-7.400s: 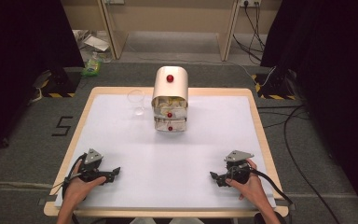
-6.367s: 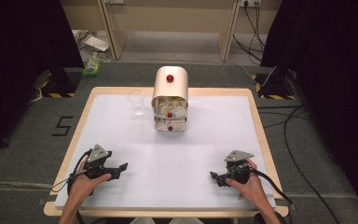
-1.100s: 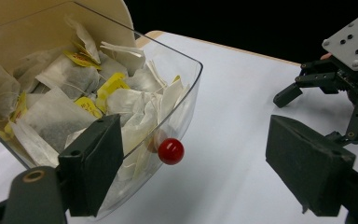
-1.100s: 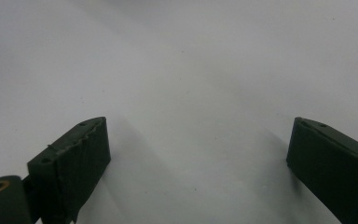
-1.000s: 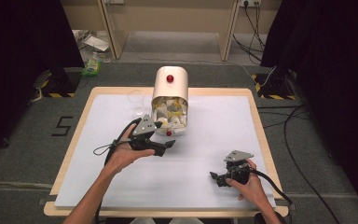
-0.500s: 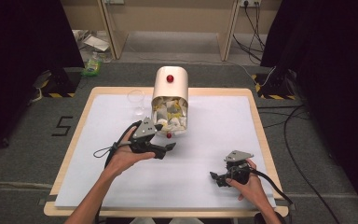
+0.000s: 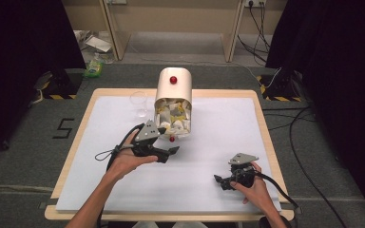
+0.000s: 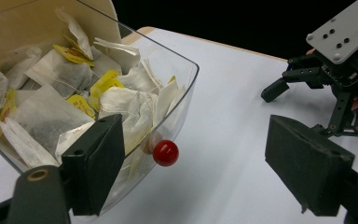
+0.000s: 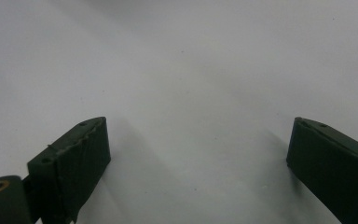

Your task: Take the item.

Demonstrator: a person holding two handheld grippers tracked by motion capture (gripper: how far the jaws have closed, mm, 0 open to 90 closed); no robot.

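A clear glass stands upright at the table's far left-centre, just beside a cream dispenser with a red knob on its rounded top. The dispenser's clear drawer is tipped open toward the person and packed with white tea bags, several carrying yellow tags. A second red knob sits on the drawer's front wall, low down. The left gripper is just in front of the drawer with its jaws spread wide and nothing between them; in the left gripper view one jaw stands against the drawer's clear front and the knob lies between the jaws, nearer that one, untouched. Well apart, near the table's front right, the right gripper rests on the white surface, jaws released and parted over bare tabletop.
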